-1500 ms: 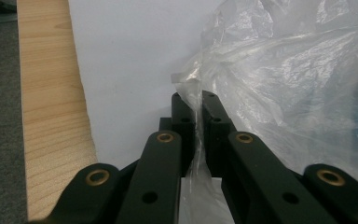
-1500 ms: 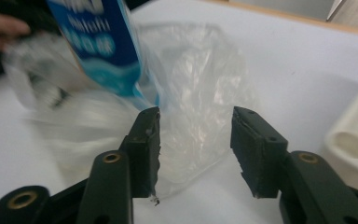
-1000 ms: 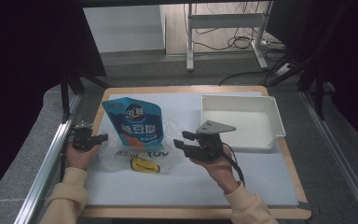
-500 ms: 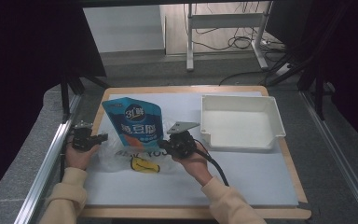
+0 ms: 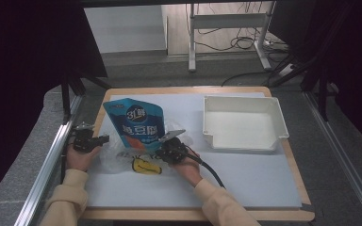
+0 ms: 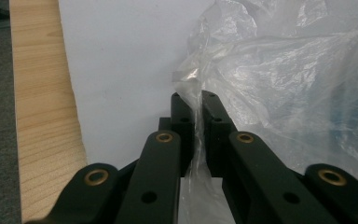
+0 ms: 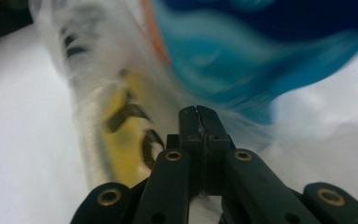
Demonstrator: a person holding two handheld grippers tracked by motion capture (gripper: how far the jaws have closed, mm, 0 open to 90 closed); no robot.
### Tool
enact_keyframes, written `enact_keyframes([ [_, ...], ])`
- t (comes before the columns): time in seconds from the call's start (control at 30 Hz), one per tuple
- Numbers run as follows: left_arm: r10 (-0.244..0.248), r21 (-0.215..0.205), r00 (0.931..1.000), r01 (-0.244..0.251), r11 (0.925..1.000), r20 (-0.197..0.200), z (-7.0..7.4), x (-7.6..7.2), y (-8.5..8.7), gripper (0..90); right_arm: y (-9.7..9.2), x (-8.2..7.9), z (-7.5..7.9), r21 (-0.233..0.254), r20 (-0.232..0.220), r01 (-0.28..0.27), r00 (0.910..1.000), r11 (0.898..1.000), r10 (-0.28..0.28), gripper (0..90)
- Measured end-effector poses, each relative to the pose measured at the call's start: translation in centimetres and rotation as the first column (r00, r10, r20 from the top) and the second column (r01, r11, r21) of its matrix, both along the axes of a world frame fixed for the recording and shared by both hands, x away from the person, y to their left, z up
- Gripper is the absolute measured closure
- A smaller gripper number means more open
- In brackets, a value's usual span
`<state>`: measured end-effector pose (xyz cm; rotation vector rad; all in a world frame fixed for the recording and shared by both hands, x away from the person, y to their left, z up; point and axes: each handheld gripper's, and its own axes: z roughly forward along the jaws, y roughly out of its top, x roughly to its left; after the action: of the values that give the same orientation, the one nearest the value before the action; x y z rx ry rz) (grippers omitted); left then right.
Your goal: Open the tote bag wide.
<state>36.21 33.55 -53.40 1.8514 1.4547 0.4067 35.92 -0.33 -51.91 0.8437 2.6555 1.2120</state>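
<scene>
A blue stand-up pouch (image 5: 139, 125) stands on the white mat, with a crumpled clear plastic bag (image 5: 115, 160) spread at its foot. A yellow packet (image 5: 146, 165) lies under the bag's film. My left gripper (image 5: 104, 139) sits at the bag's left edge and is shut on a fold of the film (image 6: 191, 84), which runs between its jaws (image 6: 193, 95). My right gripper (image 5: 158, 154) is low at the pouch's lower right corner, jaws pressed together (image 7: 198, 109). Its tips are beside the yellow packet (image 7: 121, 135) and below the blue pouch (image 7: 270, 51). I see nothing gripped between them.
A white empty tray (image 5: 242, 143) stands at the right of the mat. The mat (image 5: 245, 183) lies on a wooden board, whose left strip (image 6: 42, 116) runs beside my left gripper. A metal rail borders the table's left side.
My right gripper has moved left and down, from near the tray to the foot of the blue pouch. The left gripper has stayed put with the film in it.
</scene>
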Motion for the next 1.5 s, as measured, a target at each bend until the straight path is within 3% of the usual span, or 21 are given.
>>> enact_keyframes([
  [0.07,0.001,0.0,1.0,-0.001,1.0,-0.001,0.0,0.0,0.0,86.3,0.4,-0.8,-1.0,-0.007,-0.035,-0.046,0.9983,0.999,0.046,89.2],
  [0.27,-0.002,0.001,1.0,0.002,1.0,-0.007,0.0,-0.1,0.1,86.1,0.7,-3.2,-1.9,-0.024,-0.064,-0.118,0.9912,0.993,0.116,89.1],
  [0.47,-0.001,0.0,1.0,0.001,1.0,-0.01,0.0,0.0,-0.1,86.0,0.6,-4.1,-1.9,-0.027,-0.063,-0.127,0.9902,0.992,0.125,89.1],
  [0.67,-0.001,0.0,1.0,0.001,1.0,-0.009,0.0,0.0,-0.1,85.9,0.2,-4.0,0.7,0.058,-0.01,-0.104,0.9944,0.993,0.105,89.1],
  [0.77,-0.002,0.002,0.9999,0.002,1.0,-0.01,-0.1,0.0,-0.2,85.9,0.9,-3.8,3.3,0.131,0.038,-0.092,0.9954,0.987,0.088,89.1],
  [0.87,-0.005,0.002,0.9999,0.005,1.0,-0.009,0.0,0.0,-0.2,85.9,1.8,-3.5,3.8,0.14,0.046,-0.091,0.9953,0.986,0.086,89.1],
  [1.1,-0.004,-0.003,1.0,0.004,1.0,-0.005,0.1,0.0,-0.1,85.9,5.4,-2.6,1.2,0.12,-0.01,-0.075,0.997,0.99,0.076,89.1],
  [1.17,-0.008,-0.003,1.0,0.008,1.0,-0.006,0.1,0.0,-0.1,85.9,6.5,-2.5,-0.3,0.085,-0.034,-0.077,0.9962,0.993,0.081,89.1],
  [1.23,-0.008,-0.003,1.0,0.008,1.0,-0.005,0.2,0.0,-0.1,85.8,6.7,-2.5,-0.6,0.076,-0.038,-0.08,0.9958,0.994,0.083,89.1],
  [1.27,-0.006,-0.002,1.0,0.006,1.0,-0.004,0.2,0.0,-0.1,85.8,7.1,-2.7,-1.4,0.047,-0.05,-0.093,0.9942,0.995,0.096,89.1],
  [1.5,-0.006,-0.001,1.0,0.006,1.0,-0.007,0.2,0.0,-0.1,85.8,7.6,-3.7,-2.3,-0.004,-0.059,-0.138,0.9887,0.99,0.137,89.1],
])
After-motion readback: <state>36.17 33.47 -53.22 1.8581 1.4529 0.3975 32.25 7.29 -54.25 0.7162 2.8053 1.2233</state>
